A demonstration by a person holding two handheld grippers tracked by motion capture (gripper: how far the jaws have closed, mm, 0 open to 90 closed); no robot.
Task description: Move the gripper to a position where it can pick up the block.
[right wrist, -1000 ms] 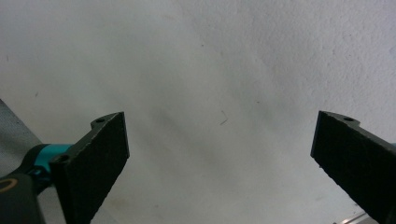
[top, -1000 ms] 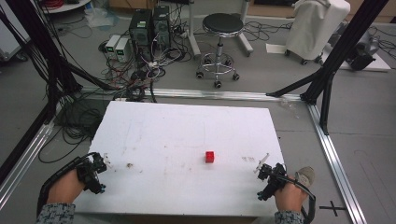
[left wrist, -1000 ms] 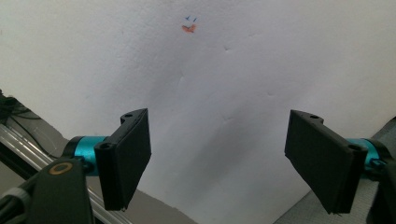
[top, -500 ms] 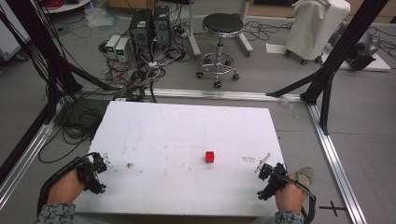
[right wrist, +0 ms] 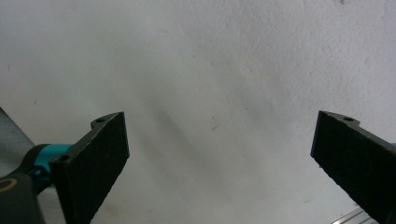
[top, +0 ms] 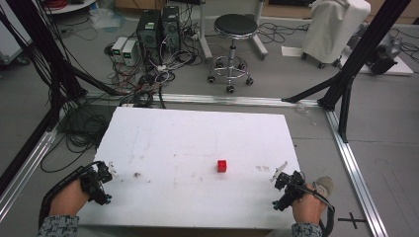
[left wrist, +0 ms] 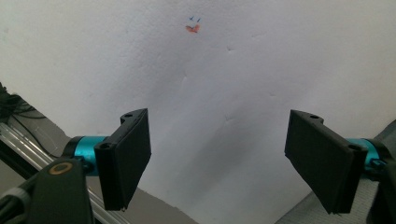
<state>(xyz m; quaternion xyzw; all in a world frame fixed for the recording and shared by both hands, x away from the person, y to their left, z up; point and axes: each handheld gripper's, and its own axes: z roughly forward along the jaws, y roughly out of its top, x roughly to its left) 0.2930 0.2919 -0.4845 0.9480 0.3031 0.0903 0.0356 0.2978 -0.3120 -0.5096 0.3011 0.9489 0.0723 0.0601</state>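
Note:
A small red cube (top: pixel 222 166) sits on the white table (top: pixel 197 143), right of centre. My left gripper (top: pixel 101 178) rests at the table's near left corner, held by a hand; its jaws stand wide apart in the left gripper view (left wrist: pixel 219 158) with bare white tabletop between them. At the near right corner my right gripper (top: pixel 284 185) is also held by a hand. Its jaws are spread wide in the right gripper view (right wrist: pixel 224 163), nothing between them. The cube lies well to the left and ahead of the right gripper.
A small red and blue mark (left wrist: pixel 192 27) shows on the tabletop ahead of the left gripper. Aluminium rails (top: pixel 353 163) frame the table. Beyond it stand a black stool (top: pixel 233 29), computer boxes (top: pixel 157 27) with tangled cables, and a white covered object (top: pixel 333 27).

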